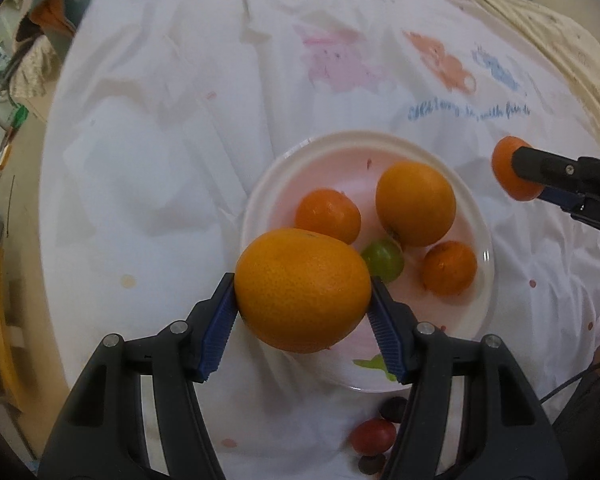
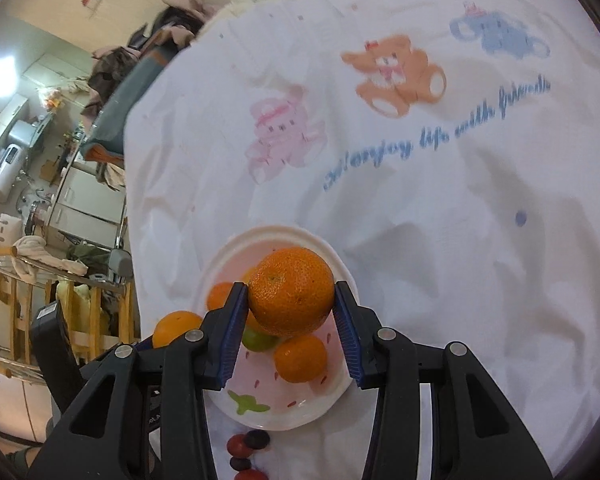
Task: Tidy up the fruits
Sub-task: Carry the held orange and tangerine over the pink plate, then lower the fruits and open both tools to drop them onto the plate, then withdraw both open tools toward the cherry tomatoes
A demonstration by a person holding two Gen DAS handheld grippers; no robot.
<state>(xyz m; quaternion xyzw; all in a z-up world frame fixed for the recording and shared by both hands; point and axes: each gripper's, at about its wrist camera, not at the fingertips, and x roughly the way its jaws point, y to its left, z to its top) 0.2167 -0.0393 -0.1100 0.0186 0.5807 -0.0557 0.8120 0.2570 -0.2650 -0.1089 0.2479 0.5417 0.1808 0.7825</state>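
Note:
My left gripper (image 1: 303,300) is shut on a large orange (image 1: 303,290), held over the near left rim of a pink-and-white plate (image 1: 480,304). On the plate lie another large orange (image 1: 416,204), two tangerines (image 1: 327,215) (image 1: 449,267) and a green fruit (image 1: 384,258). My right gripper (image 2: 291,304) is shut on a tangerine (image 2: 291,292), held above the plate (image 2: 332,396). It also shows at the right in the left wrist view (image 1: 518,174), beyond the plate's edge. The left gripper's orange (image 2: 176,327) shows at the left in the right wrist view.
The plate sits on a white cloth (image 1: 180,140) with cartoon bears and blue script. Small red and dark fruits (image 1: 374,436) lie on the cloth just in front of the plate; they also show in the right wrist view (image 2: 246,450). Clutter and furniture (image 2: 40,208) lie off the cloth's left edge.

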